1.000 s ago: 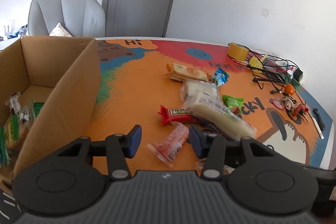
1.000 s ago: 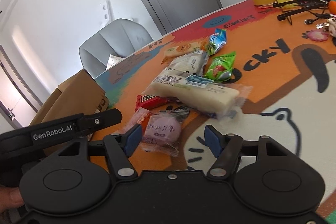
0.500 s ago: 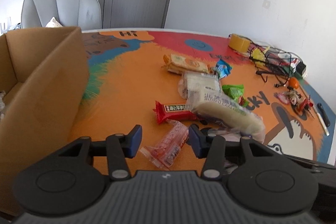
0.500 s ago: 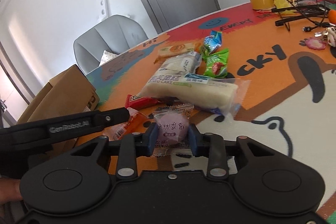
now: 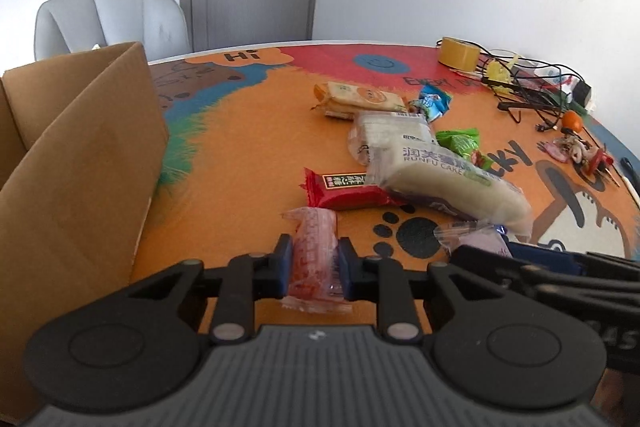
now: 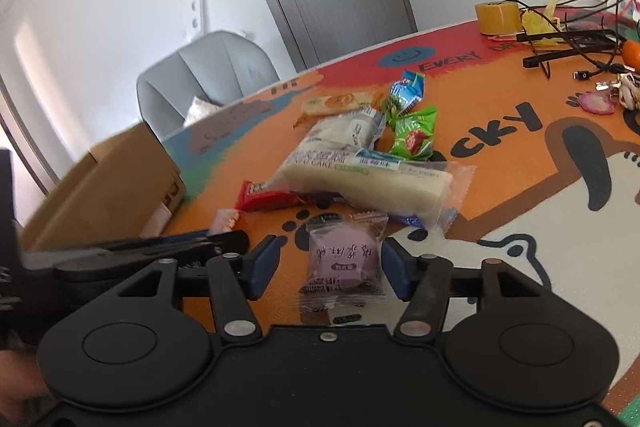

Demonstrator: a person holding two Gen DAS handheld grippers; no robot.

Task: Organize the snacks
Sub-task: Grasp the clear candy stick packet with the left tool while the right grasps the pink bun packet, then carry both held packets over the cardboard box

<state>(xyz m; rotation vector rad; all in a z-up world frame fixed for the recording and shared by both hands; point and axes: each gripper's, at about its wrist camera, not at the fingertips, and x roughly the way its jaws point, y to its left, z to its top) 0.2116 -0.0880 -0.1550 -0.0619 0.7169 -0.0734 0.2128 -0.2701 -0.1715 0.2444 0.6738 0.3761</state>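
My left gripper (image 5: 313, 267) is shut on a clear packet with a pink-red snack (image 5: 314, 255) near the front of the table. My right gripper (image 6: 330, 265) is open, its pads either side of a purple round pastry packet (image 6: 344, 261) that lies on the mat between them. The pastry also shows in the left wrist view (image 5: 476, 237), beside my right gripper. More snacks lie beyond: a long white cake (image 5: 448, 183), a red bar (image 5: 348, 187), a green packet (image 6: 412, 133), a blue packet (image 6: 408, 91) and a cracker pack (image 5: 360, 97). The cardboard box (image 5: 80, 167) stands at the left.
A tape roll (image 5: 458, 57), black cables and a wire rack (image 5: 532, 83), an orange fruit (image 5: 572, 121) and keys (image 5: 576, 155) lie at the far right. A grey chair (image 5: 112, 19) stands behind the table. The colourful mat (image 5: 240, 155) covers the table.
My left gripper has closed on the pink-red snack packet. My right gripper, shut on the purple pastry half a second ago, has opened and the pastry lies between its pads.
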